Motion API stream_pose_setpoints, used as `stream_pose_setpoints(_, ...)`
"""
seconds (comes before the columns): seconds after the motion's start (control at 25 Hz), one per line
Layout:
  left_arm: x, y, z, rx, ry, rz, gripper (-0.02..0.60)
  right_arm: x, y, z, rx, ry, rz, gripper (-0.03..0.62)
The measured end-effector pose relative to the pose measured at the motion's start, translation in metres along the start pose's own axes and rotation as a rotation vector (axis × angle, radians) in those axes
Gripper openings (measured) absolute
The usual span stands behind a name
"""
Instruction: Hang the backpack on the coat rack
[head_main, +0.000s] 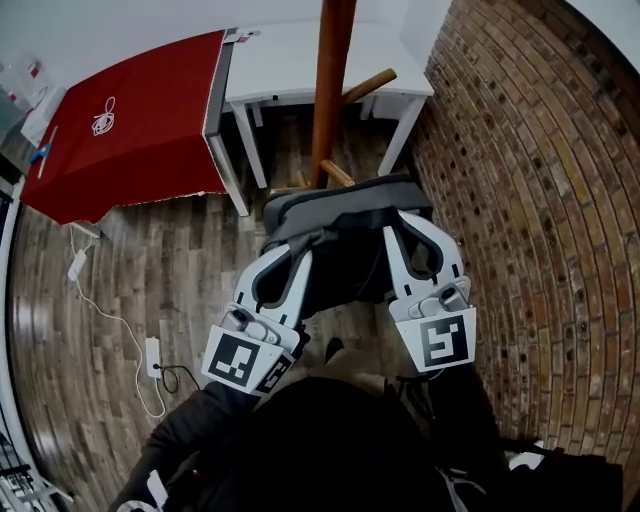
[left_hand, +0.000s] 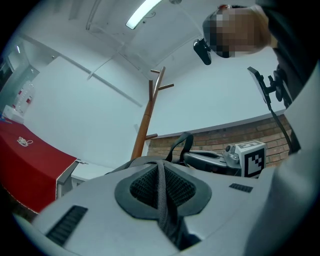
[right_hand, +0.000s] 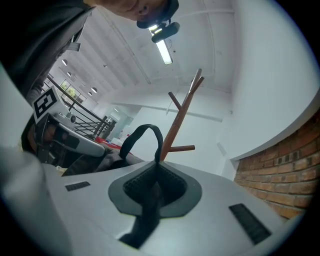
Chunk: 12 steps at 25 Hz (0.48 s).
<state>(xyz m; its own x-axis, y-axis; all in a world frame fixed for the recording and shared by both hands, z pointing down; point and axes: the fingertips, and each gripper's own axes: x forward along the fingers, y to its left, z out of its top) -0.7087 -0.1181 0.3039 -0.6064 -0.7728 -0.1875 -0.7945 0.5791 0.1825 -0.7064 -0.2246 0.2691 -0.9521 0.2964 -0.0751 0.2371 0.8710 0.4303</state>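
Head view, 6 o'clock: the person's dark sleeves (head_main: 190, 440) are nearest the lens. Just beyond are the left marker cube (head_main: 243, 357) and right marker cube (head_main: 440, 340), then the jaws.

Left gripper (head_main: 292, 260): jaws closed down on a band of black webbing, the left strap (left_hand: 160, 192), which runs out between the pads. Right gripper (head_main: 408, 232): likewise pinched nearly closed, on the right strap (right_hand: 149, 202). Neither claw holds anything else.

Backpack (head_main: 340, 245): dark grey, carried between the two grippers at 12 o'clock from both, long axis crossways from 9 to 3. Its carry loop (right_hand: 143, 127) stands upright at 12 o'clock of the right jaws. It is the only container in the scene; contents not visible, and I cannot tell whether it is zipped.

Coat rack (head_main: 331, 90): upright wooden post, just past the backpack at 12 o'clock. The low peg (head_main: 338, 172) is at the pack's top edge; touching or not, cannot tell. The higher peg (head_main: 368, 86) points to 2 o'clock. In the gripper views the top pegs sit well above the loop. Judgement: the loop must go up and over a peg, and the left gripper looks slightly nearer the post.

Beyond: white table (head_main: 300, 55) at 12, red-covered table (head_main: 140, 130) at 10, brick wall (head_main: 530, 200) at 3.
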Motion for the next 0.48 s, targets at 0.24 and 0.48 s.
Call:
stream_pose_setpoints(0.24, 0.014, 0.007, 0.004, -0.007, -0.014, 0.056, 0.041, 0.015, -0.008, -0.005, 0.034, -0.009, 0.077, 0.018)
stream_pose_setpoints(0.48, 0.011, 0.001, -0.005, 0.0, -0.008, 0.068, 0.041, 0.01, -0.007, -0.013, 0.044, -0.002, 0.114, 0.018)
